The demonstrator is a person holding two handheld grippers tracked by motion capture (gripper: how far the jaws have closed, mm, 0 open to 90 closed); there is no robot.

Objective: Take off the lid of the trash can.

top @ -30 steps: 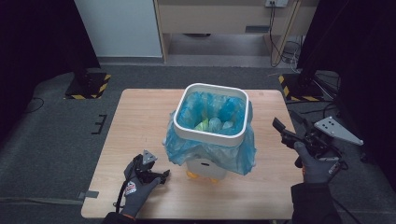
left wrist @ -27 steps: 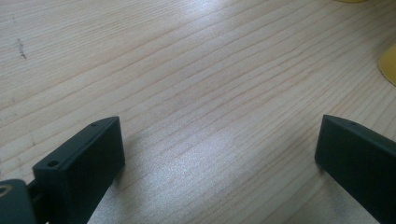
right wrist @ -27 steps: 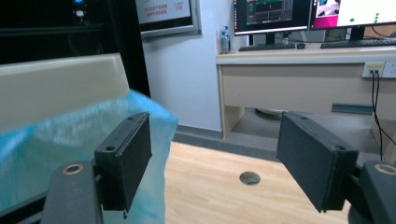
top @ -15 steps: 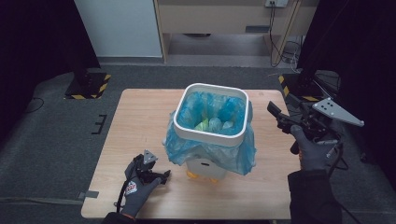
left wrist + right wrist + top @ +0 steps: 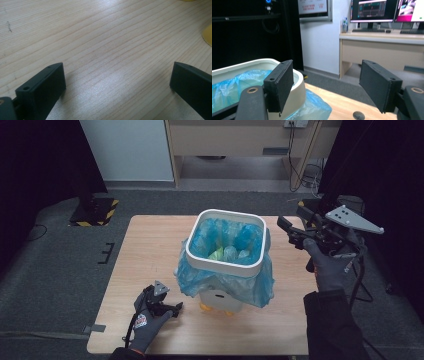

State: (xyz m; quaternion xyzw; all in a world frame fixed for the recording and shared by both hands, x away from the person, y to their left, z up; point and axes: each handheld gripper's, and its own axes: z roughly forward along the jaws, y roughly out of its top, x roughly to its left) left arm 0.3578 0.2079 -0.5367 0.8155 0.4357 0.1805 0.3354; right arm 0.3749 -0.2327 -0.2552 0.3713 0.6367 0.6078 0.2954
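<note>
A white waste bin [image 5: 226,262] lined with a blue plastic bag [image 5: 260,287] stands in the middle of the wooden table [image 5: 145,255]; bottles and a green item lie inside. My left gripper [image 5: 172,309] rests low on the table at the bin's front left, open, with bare wood between its jaws [image 5: 115,77]. My right gripper [image 5: 290,231] is held up in the air to the right of the bin's rim, open and holding nothing. In the right gripper view the bin's rim [image 5: 298,83] and blue bag [image 5: 314,107] lie just left of and below its jaws [image 5: 325,82].
Yellow feet of the bin [image 5: 207,35] show at the right edge of the left gripper view. A desk with monitors [image 5: 374,11] and a white wall stand beyond the table. Black equipment bases with hazard stripes [image 5: 95,210] sit on the floor at the back left.
My right gripper has risen and moved left toward the bin's rim. The left gripper has stayed in place on the table.
</note>
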